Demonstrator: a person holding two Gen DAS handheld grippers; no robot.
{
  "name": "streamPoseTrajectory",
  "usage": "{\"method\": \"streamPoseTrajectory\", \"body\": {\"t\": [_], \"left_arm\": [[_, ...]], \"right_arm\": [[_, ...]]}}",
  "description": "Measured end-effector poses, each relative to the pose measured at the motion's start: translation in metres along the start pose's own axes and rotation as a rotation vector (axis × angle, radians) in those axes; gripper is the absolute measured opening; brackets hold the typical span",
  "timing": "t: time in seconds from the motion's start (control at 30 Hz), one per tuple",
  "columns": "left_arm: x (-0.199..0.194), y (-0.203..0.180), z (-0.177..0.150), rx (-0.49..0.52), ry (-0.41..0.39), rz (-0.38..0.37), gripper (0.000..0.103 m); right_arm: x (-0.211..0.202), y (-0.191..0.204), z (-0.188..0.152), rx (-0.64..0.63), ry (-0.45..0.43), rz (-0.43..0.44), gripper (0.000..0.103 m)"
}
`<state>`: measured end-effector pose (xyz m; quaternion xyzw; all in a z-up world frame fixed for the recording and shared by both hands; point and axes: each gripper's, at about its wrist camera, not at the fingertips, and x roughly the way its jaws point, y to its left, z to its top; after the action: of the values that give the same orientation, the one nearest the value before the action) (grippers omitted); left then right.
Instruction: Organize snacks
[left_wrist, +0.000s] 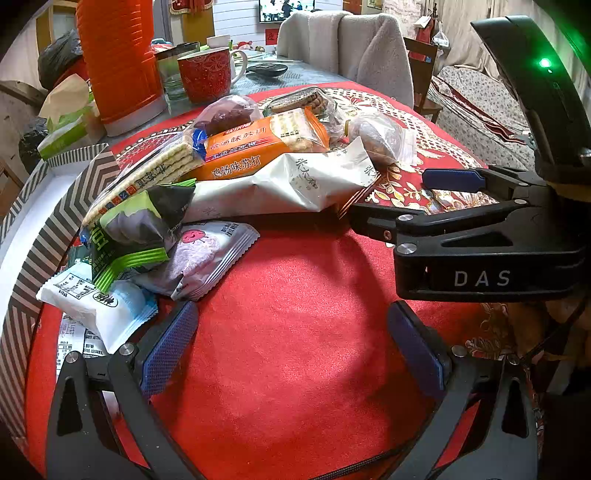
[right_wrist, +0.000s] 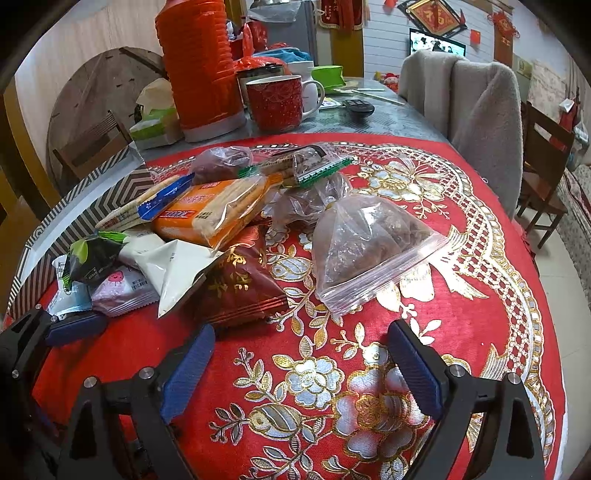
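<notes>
A pile of snacks lies on the red and gold tablecloth (right_wrist: 480, 332): an orange cracker pack (left_wrist: 258, 144), a long white pack (left_wrist: 280, 184), a green-black packet (left_wrist: 136, 225), a pink packet (left_wrist: 207, 254) and a white-blue packet (left_wrist: 99, 306). A clear zip bag of brown pieces (right_wrist: 365, 247) and a dark red packet (right_wrist: 236, 291) lie just ahead of my right gripper (right_wrist: 301, 369), which is open and empty. My left gripper (left_wrist: 291, 347) is open over bare red cloth, its left pad (left_wrist: 170, 347) beside the white-blue packet. The right gripper (left_wrist: 388, 197) reaches in from the right in the left wrist view.
A grey-and-white striped box (left_wrist: 40, 236) stands at the pile's left. Behind the pile are a red mug (right_wrist: 275, 103), a tall orange-red ribbed container (right_wrist: 199, 66), a tissue box (right_wrist: 155, 125) and a remote (right_wrist: 358, 107). A chair draped in grey fleece (right_wrist: 472, 103) stands at the far side.
</notes>
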<state>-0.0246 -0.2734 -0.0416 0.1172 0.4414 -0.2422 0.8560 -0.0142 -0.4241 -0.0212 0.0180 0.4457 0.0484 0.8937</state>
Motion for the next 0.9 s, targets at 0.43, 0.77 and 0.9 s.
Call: {"method": "streamPoseTrajectory", "body": {"t": [0.43,0.77,0.9], "left_arm": [[0.0004,-0.0002,0.0003,0.0,0.0,0.0,0.103],[0.0002,-0.0002,0.0002,0.0,0.001,0.0,0.103],[0.0001,-0.0003,0.0001,0.0,0.001,0.0,0.103]], "right_arm": [[0.0017,0.0011,0.0007,-0.007,0.008,0.009,0.1],[0.0032,0.0028,0.0009,-0.014,0.012,0.017,0.103],[0.003,0.0026,0.0008,-0.015,0.013,0.017,0.103]]}}
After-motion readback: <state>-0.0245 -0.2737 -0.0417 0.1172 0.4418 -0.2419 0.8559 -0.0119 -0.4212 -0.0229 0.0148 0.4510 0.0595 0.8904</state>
